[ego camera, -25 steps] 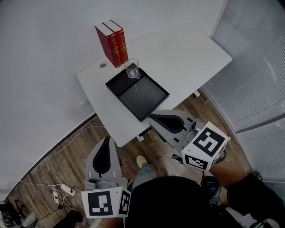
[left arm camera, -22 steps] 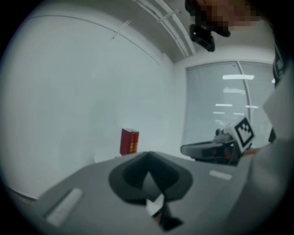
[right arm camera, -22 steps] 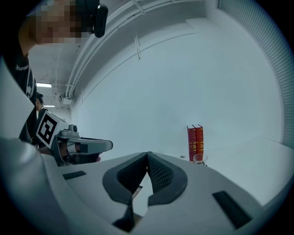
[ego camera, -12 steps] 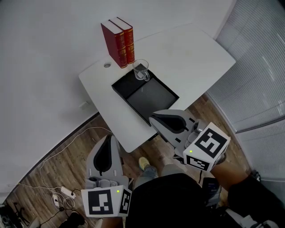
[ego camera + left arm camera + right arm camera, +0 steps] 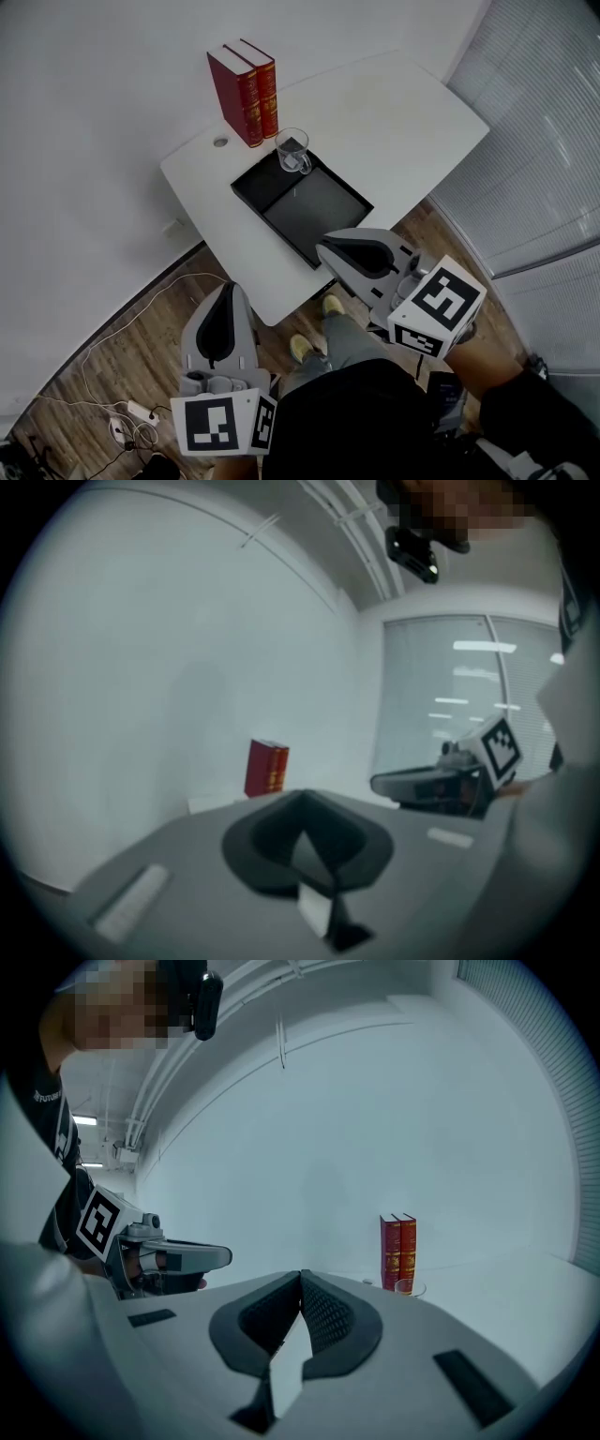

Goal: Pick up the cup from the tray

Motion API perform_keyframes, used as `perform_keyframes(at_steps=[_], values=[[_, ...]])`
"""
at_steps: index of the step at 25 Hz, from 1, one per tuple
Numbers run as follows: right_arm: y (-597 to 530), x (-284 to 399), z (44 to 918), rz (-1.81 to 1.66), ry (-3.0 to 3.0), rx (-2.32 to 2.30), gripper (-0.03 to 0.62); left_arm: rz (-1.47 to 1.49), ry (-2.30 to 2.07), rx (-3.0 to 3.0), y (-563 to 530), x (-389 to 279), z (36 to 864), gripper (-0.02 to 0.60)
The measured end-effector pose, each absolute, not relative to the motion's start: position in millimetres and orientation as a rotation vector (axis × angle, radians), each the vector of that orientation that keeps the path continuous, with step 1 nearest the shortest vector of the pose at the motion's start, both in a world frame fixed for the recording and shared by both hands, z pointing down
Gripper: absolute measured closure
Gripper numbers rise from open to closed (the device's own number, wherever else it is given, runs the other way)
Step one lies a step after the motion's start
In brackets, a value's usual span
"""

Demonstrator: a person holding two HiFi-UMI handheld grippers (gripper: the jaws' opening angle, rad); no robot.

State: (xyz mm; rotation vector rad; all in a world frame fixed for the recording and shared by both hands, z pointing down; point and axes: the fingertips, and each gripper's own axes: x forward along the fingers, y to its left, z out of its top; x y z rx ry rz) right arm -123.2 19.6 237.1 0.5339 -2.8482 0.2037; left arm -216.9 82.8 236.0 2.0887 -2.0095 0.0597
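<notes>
Head view, looking steeply down: a white counter [image 5: 403, 112] stands against a pale wall above a wood floor [image 5: 122, 328]. On the counter lies a black tray [image 5: 319, 202], set cornerwise to me. Behind its far corner two red books [image 5: 244, 89] stand upright, side by side. My left gripper [image 5: 225, 292] and right gripper [image 5: 328, 251] hang on my side of the counter, well apart from each other. The left one shows over the floor, and the right one's tip shows just beside the tray's near corner. In each gripper view my jaws are pressed together, with nothing pinched between them. The clear glass cup [image 5: 292, 150] stands upright in the tray's far corner, just beside the books and well apart from both grippers.
</notes>
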Motion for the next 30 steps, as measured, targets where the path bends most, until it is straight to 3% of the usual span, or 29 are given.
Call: perform_keyframes(at_steps=[30], values=[[-112, -116, 245, 0.273, -2.875, 0.512, 0.580, 0.141, -2.001, 2.076, -49, -205, 244, 0.577]])
